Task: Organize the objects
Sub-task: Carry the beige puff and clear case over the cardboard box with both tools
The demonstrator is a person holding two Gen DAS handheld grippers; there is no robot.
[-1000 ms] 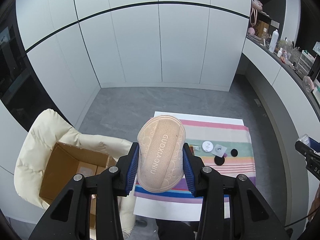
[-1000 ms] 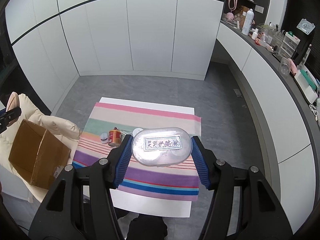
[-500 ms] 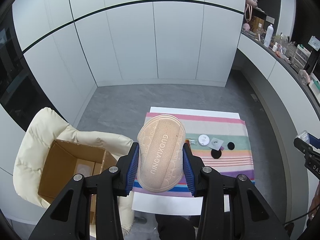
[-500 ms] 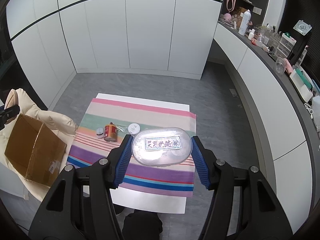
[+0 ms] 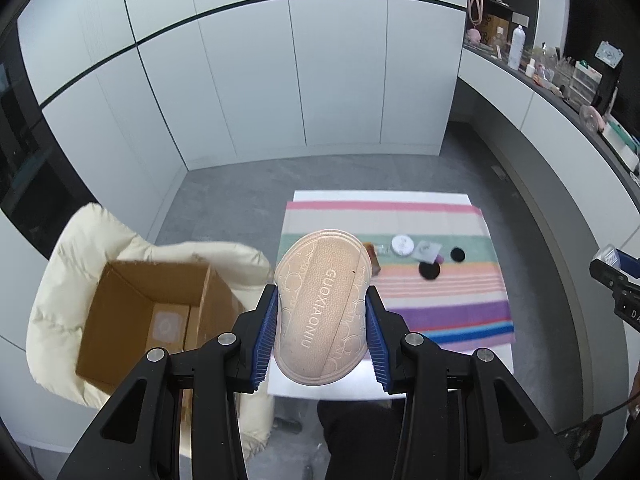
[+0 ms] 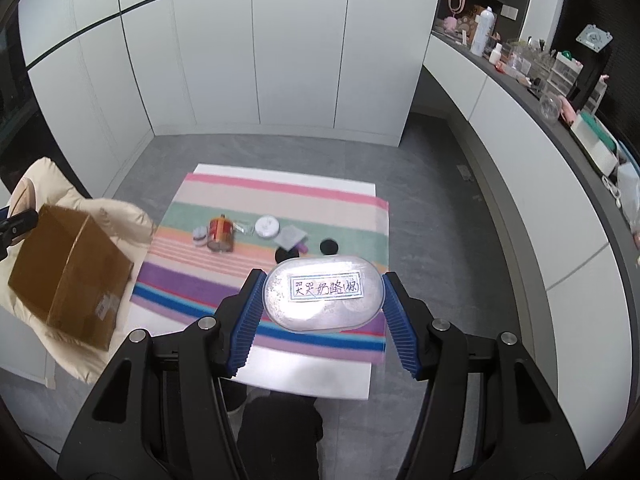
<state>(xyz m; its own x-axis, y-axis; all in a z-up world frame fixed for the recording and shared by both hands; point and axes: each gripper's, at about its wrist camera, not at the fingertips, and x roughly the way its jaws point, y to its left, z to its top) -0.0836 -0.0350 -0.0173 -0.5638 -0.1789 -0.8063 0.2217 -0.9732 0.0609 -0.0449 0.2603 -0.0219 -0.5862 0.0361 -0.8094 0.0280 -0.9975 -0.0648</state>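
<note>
Between your left fingers (image 5: 320, 334) sits a tan insole (image 5: 323, 307), pinched at both edges by the blue pads, held in the air above the near left corner of the bench (image 5: 384, 196). Your right fingers (image 6: 323, 312) grip an oval tin (image 6: 323, 292) by its two ends, its label facing you, above the near right part of the striped cloth (image 6: 280, 196).

On the cloth, along the green stripe, lie an orange can (image 6: 220, 235) on its side, a small round cap (image 6: 199, 236) just left of it, a white disc (image 6: 267, 226), a grey packet (image 6: 291, 237) and two black discs (image 5: 429, 270); one black disc is partly hidden behind the tin in the right view.

Left of the bench a cream padded chair (image 5: 64, 264) carries an open cardboard box (image 5: 132, 320), tilted, with flat packets inside. The chair's padding rises between the box and the bench edge.

Near the bench's near edge you see dark trousers (image 6: 276, 432). At far right a long counter (image 6: 520, 80) holds bottles and clutter, well apart from the bench.
</note>
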